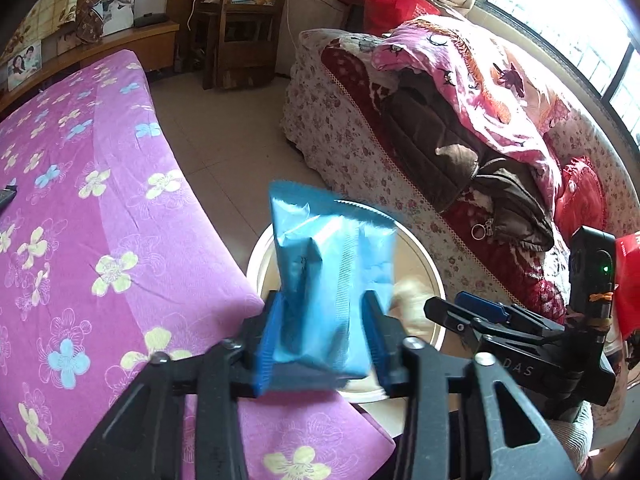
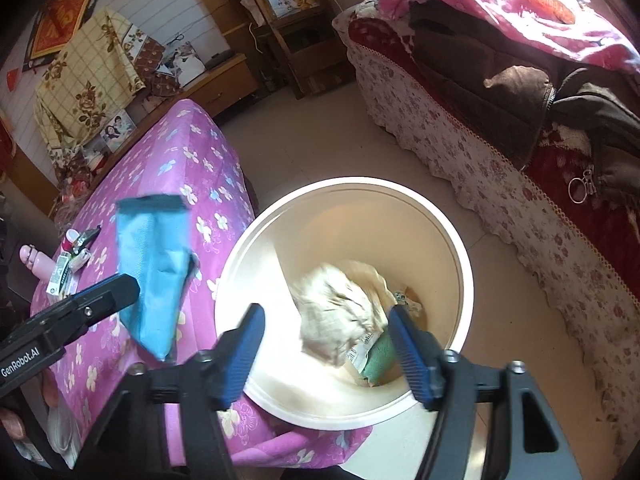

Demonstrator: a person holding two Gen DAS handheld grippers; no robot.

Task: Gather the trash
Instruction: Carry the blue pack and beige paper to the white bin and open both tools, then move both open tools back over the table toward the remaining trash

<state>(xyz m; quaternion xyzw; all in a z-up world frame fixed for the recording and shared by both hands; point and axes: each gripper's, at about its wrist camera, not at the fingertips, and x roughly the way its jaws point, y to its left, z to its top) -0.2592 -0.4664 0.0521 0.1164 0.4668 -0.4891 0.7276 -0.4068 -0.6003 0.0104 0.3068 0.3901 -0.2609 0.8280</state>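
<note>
Now left tool (image 1: 326,332) clamped on blue packet (image 1: 330,280), lower centre of frame, above white bin (image 2: 456,248) rim. Right tool (image 2: 326,350) spread wide, gripping nothing, over crumpled paper (image 2: 340,316) inside bin, beside purple-covered desk (image 1: 100,208).

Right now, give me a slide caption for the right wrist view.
Open right tool above the white bin of crumpled paper, as the left tool holds a blue packet.

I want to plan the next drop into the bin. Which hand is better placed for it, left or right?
Left. The left gripper is shut on the blue packet, close beside the white bin. The right gripper is open and empty above the bin, so it likely has nothing to drop.
</note>
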